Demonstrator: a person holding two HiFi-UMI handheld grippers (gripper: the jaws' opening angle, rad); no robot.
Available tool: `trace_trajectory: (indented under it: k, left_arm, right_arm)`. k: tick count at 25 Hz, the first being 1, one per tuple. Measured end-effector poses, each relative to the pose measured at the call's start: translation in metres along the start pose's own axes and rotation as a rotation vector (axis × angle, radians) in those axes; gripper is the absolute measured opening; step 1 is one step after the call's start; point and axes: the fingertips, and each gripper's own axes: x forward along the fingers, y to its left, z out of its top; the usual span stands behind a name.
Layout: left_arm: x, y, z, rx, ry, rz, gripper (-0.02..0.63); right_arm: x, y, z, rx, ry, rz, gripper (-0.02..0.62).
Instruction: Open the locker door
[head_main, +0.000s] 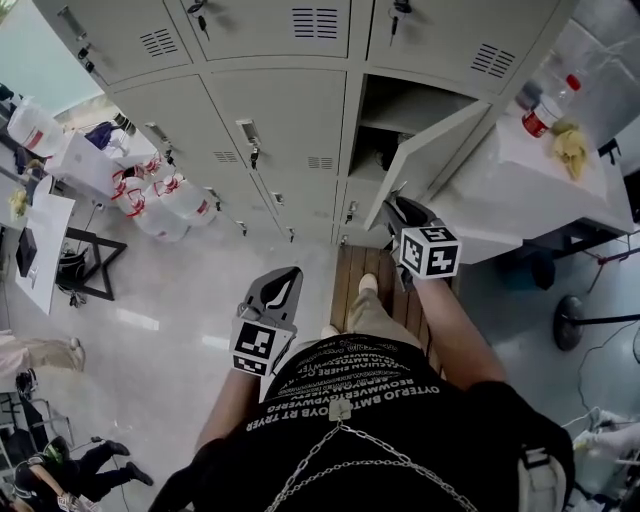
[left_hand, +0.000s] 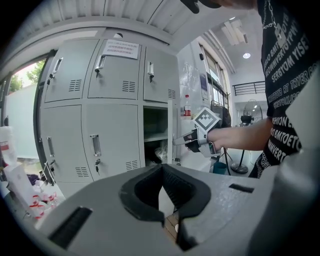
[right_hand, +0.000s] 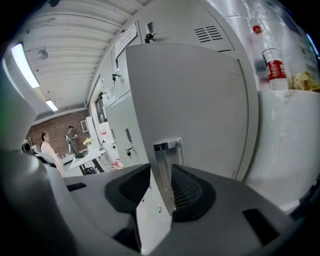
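With my right tongs (head_main: 398, 210) clamped on the chrome handle (right_hand: 166, 156) of the half-open locker door (head_main: 430, 150) at one o'clock and my left tongs (head_main: 283, 285) closed and empty, I judged a wider outward swing came next.

**Room in Grey and White**

A glossy pale floor (head_main: 180, 300) is reflecting ceiling light while grey lockers (head_main: 270, 110) are lining the 12 o'clock wall. A white counter (head_main: 520, 190) is standing at 2 o'clock, plastic jugs (head_main: 165, 205) crowding 10 o'clock.
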Motion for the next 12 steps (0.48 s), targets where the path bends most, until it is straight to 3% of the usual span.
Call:
trace_trajectory:
  k: [12]
  left_arm:
    - [0.01, -0.021, 0.007, 0.019, -0.026, -0.078, 0.0]
  right_arm:
    - [-0.054, -0.016, -0.024, 0.014, -0.019, -0.057, 0.109]
